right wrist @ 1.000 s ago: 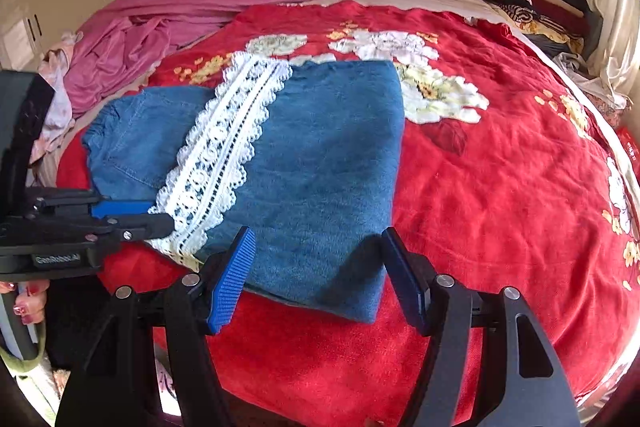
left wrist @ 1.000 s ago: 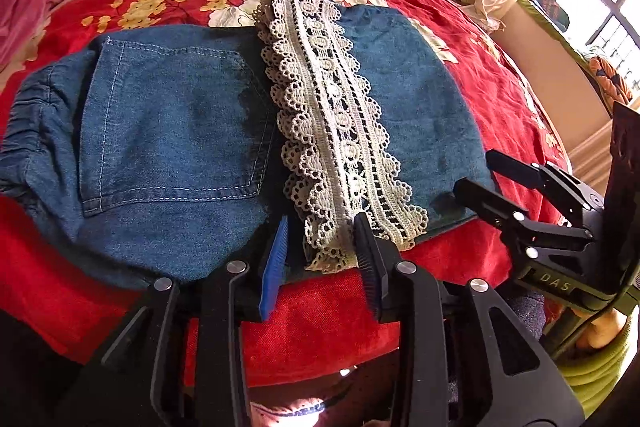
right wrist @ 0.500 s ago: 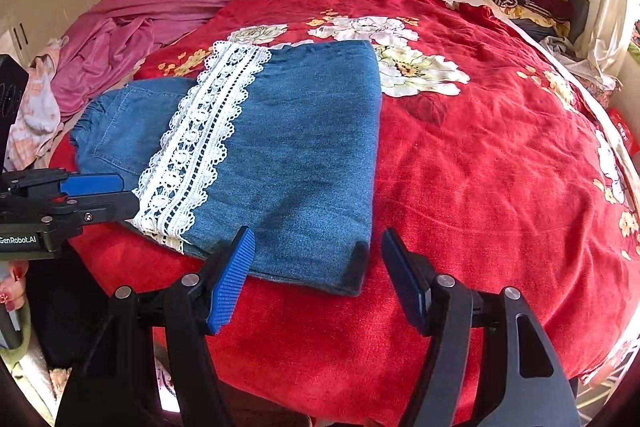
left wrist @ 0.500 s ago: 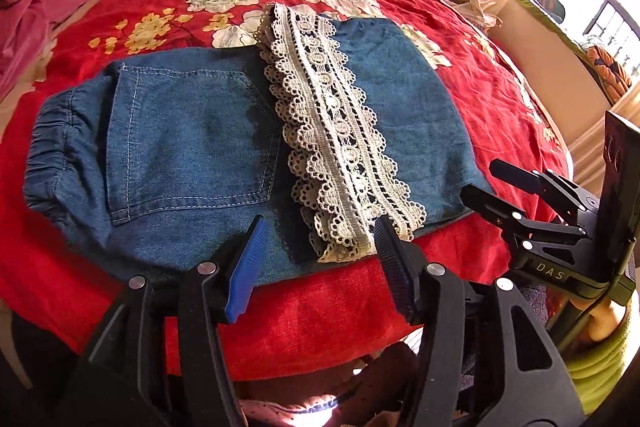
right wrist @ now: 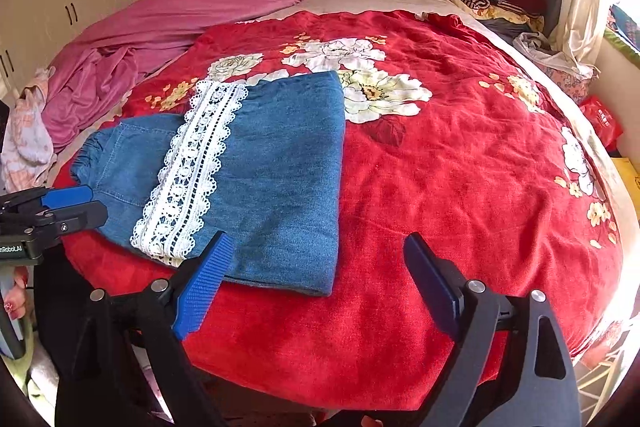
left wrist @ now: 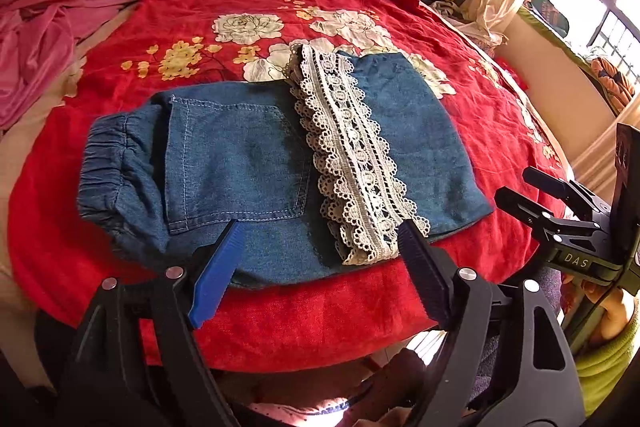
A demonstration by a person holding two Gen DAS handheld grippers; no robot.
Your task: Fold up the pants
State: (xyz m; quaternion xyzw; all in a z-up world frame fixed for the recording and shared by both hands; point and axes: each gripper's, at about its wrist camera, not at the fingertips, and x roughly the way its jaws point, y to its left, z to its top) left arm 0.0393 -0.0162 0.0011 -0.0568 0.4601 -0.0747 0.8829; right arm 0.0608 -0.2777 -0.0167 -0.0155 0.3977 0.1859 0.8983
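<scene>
While my left claw [left wrist: 320,239] hangs at the near edge of the bed, its jaws have just been opening and stand wide, nothing between them. My right claw [right wrist: 316,251] has likewise just spread wide, gripping nothing. Folded, the denim pants [left wrist: 248,163] lie flat on the red floral blanket [right wrist: 460,167], their lace hem [left wrist: 352,163] across the top, near me.

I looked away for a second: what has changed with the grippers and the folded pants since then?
Both the left gripper and the right gripper have just opened wider and drawn back and up from the near edge of the denim pants, nothing between their jaws. The pants stay folded on the red blanket.
</scene>
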